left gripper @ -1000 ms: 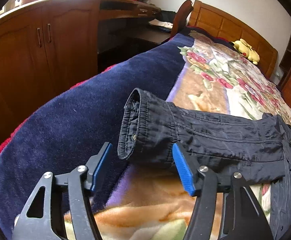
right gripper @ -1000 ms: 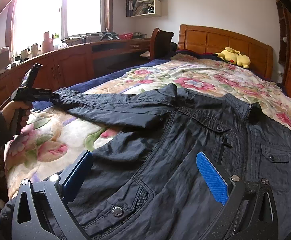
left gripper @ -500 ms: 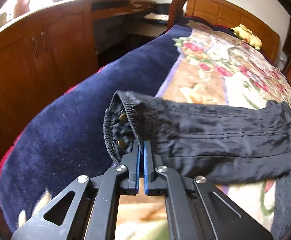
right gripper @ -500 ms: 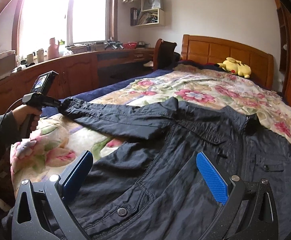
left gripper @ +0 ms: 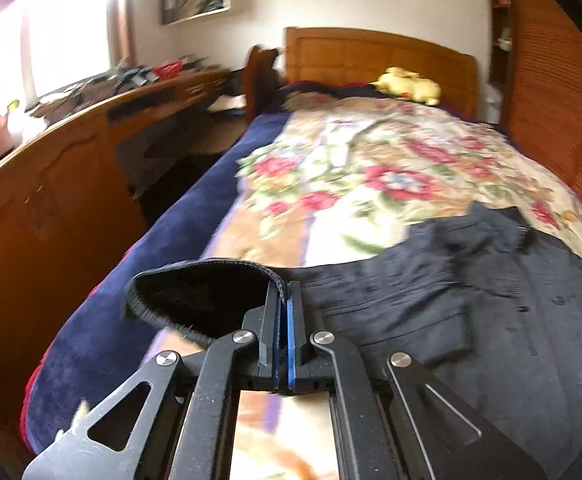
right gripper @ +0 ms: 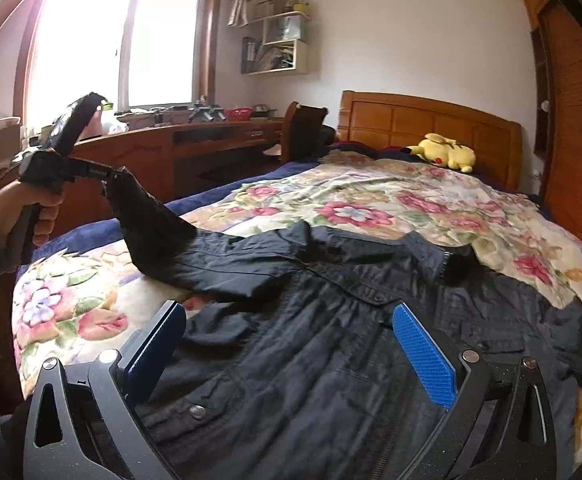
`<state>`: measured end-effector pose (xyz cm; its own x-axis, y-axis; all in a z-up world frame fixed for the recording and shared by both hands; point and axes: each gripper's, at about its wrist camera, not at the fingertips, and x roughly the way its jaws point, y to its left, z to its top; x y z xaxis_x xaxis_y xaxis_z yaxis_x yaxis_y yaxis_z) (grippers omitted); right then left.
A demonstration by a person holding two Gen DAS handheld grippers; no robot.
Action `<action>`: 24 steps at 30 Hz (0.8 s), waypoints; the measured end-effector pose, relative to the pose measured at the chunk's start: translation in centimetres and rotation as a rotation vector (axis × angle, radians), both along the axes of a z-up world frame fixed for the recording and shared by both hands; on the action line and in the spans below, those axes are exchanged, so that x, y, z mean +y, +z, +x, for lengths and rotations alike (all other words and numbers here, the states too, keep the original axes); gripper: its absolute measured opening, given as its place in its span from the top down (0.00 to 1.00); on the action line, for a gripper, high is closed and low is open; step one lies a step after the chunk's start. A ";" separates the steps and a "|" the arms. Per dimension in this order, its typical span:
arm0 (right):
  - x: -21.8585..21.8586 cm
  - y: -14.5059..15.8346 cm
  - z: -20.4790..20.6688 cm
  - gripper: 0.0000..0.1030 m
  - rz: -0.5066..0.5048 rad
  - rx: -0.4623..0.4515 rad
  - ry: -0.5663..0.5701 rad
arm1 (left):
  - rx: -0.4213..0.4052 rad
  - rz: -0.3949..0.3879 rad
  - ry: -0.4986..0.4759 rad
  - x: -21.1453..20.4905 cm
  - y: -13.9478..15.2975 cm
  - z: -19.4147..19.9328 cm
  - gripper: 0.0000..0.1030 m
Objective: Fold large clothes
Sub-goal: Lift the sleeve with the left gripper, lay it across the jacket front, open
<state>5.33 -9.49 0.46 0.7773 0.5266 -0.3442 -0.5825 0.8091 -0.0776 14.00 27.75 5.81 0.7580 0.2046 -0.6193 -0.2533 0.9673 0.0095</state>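
Our left tongs (left gripper: 283, 304) pinch the jacket's (right gripper: 331, 360) cuff (left gripper: 195, 296), seemingly lifted off the bed (right gripper: 371, 200); blur hides detail. Right tongs (right gripper: 291, 352) spread above the jacket.

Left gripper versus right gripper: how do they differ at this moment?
The left gripper is shut on the sleeve cuff, while the right gripper is open and holds nothing. The left gripper lifts the sleeve off the bed; the right hovers over the jacket body. Both have blue pads.
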 end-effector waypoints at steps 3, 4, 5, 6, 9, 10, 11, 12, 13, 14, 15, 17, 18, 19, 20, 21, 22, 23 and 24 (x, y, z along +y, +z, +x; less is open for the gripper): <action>-1.1 -0.3 0.4 0.00 -0.010 -0.013 -0.039 | -0.021 -0.004 -0.077 -4.0 0.8 0.4 0.98; -1.5 -0.4 0.6 0.00 -0.008 -0.009 -0.053 | -0.025 -0.004 -0.104 -5.3 1.0 0.5 0.98; -1.9 -0.5 0.8 0.00 -0.003 -0.005 -0.064 | -0.028 -0.002 -0.126 -6.5 1.2 0.4 0.98; -2.4 -0.6 1.0 0.00 0.003 0.000 -0.074 | -0.033 0.004 -0.159 -8.1 1.4 0.5 0.98; -3.2 -0.6 1.2 0.00 0.009 0.005 -0.102 | -0.040 0.010 -0.237 -12.0 2.0 0.6 0.98; -3.5 -0.5 1.2 0.00 0.013 0.006 -0.111 | -0.045 0.014 -0.279 -13.7 2.2 0.4 0.98; -3.7 -0.5 1.1 0.00 0.018 0.006 -0.118 | -0.048 0.017 -0.308 -15.0 2.4 0.2 0.98; -4.0 -0.3 1.2 0.00 0.021 0.006 -0.125 | -0.051 0.021 -0.336 -16.4 2.5 0.1 0.98; -4.3 -0.3 1.1 0.00 0.023 0.004 -0.133 | -0.053 0.023 -0.353 -17.4 2.7 0.0 0.98; -4.6 -0.3 1.0 0.00 0.025 0.001 -0.140 | -0.057 0.021 -0.388 -18.8 2.8 -0.3 0.98; -4.9 -0.2 0.8 0.00 0.026 -0.001 -0.147 | -0.059 0.021 -0.411 -19.8 2.8 -0.7 0.98; -5.4 -0.2 0.6 0.00 0.028 0.001 -0.154 | -0.060 0.023 -0.445 -21.6 2.8 -1.1 0.98; -5.6 -0.2 0.1 0.00 0.029 0.002 -0.158 | -0.060 0.024 -0.456 -22.3 2.7 -1.3 0.98; -5.8 -0.1 0.2 0.00 0.029 0.003 -0.160 | -0.059 0.020 -0.470 -22.9 2.5 -1.5 0.98; -5.9 -0.2 0.1 0.00 0.029 0.006 -0.164 | -0.053 0.014 -0.489 -23.5 2.2 -1.8 0.98; -5.9 -0.3 0.1 0.00 0.028 0.008 -0.166 | -0.048 0.012 -0.498 -23.9 1.9 -2.1 0.98; -6.0 -0.3 0.0 0.00 0.028 0.011 -0.167 | -0.039 0.014 -0.505 -24.4 1.5 -2.4 0.98; -6.1 -0.3 0.0 0.00 0.029 0.015 -0.168 | -0.035 0.010 -0.509 -24.6 1.1 -2.7 0.98; -6.1 -0.3 0.0 0.00 0.031 0.021 -0.167 | -0.032 0.011 -0.507 -25.0 0.8 -2.7 0.98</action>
<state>5.33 -15.55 0.13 0.8478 0.4014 -0.3467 -0.4410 0.8966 -0.0402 11.32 2.79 6.63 0.7821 -0.1875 -0.5942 0.2479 0.9686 0.0206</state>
